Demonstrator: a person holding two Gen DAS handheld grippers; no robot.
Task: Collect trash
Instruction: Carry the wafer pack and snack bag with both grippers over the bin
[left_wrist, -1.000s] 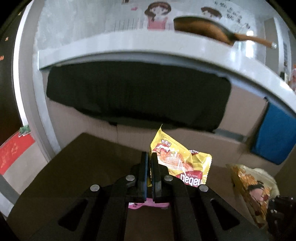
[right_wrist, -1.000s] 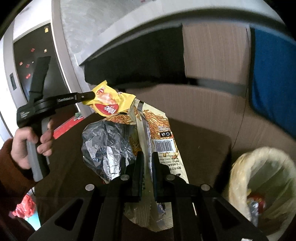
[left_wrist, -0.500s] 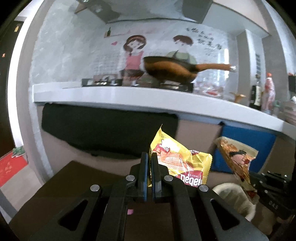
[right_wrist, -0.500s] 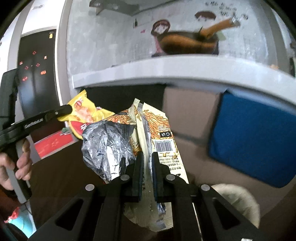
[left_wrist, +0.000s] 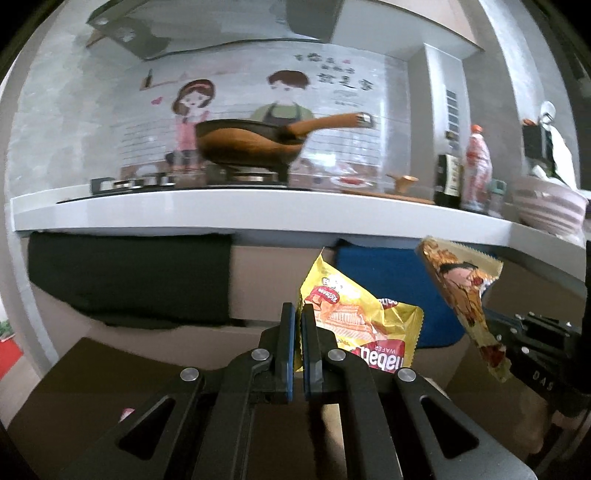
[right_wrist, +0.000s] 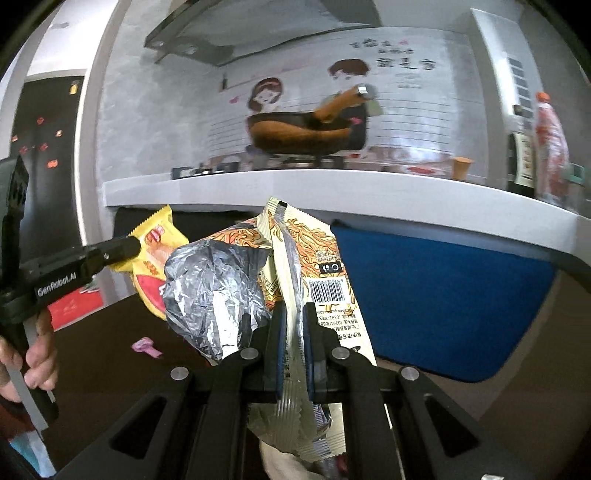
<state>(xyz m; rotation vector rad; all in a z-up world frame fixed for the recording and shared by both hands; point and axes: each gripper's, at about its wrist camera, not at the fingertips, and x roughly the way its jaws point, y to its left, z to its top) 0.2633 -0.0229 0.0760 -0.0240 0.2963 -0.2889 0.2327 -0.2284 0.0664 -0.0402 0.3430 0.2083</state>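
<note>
My left gripper (left_wrist: 298, 314) is shut on the edge of a yellow wafer wrapper (left_wrist: 364, 328) and holds it up in the air. My right gripper (right_wrist: 293, 314) is shut on an orange-patterned noodle wrapper (right_wrist: 317, 258) with a crumpled silver inside, also held up. The noodle wrapper shows at the right of the left wrist view (left_wrist: 465, 295). The wafer wrapper and left gripper show at the left of the right wrist view (right_wrist: 155, 258). A small pink wrapper (right_wrist: 146, 347) lies on the dark table (right_wrist: 110, 332). The rim of a trash bin (right_wrist: 273, 458) shows just under the noodle wrapper.
A white counter (left_wrist: 258, 214) runs across ahead with a brown pan (left_wrist: 251, 142) on a stove, bottles (left_wrist: 476, 170) and a bowl (left_wrist: 546, 210). A blue panel (right_wrist: 443, 295) and a black cloth (left_wrist: 129, 277) hang under it.
Both grippers have tilted up with their wrappers. The view went from the table and bin to the counter and wall. The bin dropped out of the left view and nearly out of the right.
</note>
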